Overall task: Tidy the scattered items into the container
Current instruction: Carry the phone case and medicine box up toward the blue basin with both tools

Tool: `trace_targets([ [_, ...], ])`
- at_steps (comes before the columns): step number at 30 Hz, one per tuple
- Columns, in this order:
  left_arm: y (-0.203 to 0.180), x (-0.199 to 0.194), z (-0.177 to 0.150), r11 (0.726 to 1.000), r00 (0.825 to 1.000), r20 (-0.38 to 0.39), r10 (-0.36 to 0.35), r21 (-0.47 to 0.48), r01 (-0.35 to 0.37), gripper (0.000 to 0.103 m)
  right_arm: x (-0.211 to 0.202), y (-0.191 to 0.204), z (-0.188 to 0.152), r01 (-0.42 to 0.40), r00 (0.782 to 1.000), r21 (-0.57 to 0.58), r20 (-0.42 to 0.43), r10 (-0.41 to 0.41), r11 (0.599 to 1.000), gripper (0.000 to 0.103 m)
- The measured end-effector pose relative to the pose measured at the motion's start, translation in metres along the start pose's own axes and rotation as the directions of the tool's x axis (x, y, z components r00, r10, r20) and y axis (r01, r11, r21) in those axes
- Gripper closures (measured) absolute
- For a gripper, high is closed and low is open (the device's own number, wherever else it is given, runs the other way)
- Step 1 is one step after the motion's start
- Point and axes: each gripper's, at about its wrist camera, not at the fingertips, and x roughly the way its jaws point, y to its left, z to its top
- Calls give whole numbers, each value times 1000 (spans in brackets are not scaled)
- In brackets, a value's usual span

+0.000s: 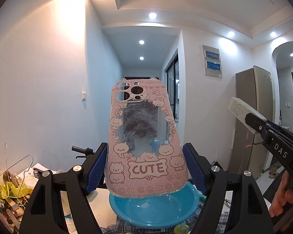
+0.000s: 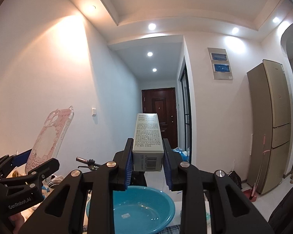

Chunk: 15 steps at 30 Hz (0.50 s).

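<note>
My left gripper is shut on a pink phone case printed with cartoon faces and the word CUTE; its blue pads press both long edges and the case stands upright. My right gripper is shut on a small white carton with fine print and a barcode, held pointing forward. Both are raised above a blue plastic basin that sits below them; the basin looks empty apart from a small sticker. The right gripper with its carton shows at the right of the left wrist view. The phone case shows at the left of the right wrist view.
A cluttered pile with a wire hanger and yellow-green wrappers lies at the left. A bicycle handlebar sticks out behind the basin. Checked cloth lies under the basin. A tall fridge stands at the right, a dark door down the hallway.
</note>
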Motion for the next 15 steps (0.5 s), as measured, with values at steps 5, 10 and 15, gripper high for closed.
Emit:
trace_targets([
  [5,0,2,7,1000,999,32,-9,9,8,24,9,-9,7,27,1000,2,14,-27,1000,77],
  [10,-2,14,3,1000,999,27,-23,7,23,24,20,-16,6,29,1000,11,5,-29,1000,77],
  [15,5,37,-2,1000,1000,-10,-22,6,22,24,25,-20,0,27,1000,7,14,-27,1000,77],
])
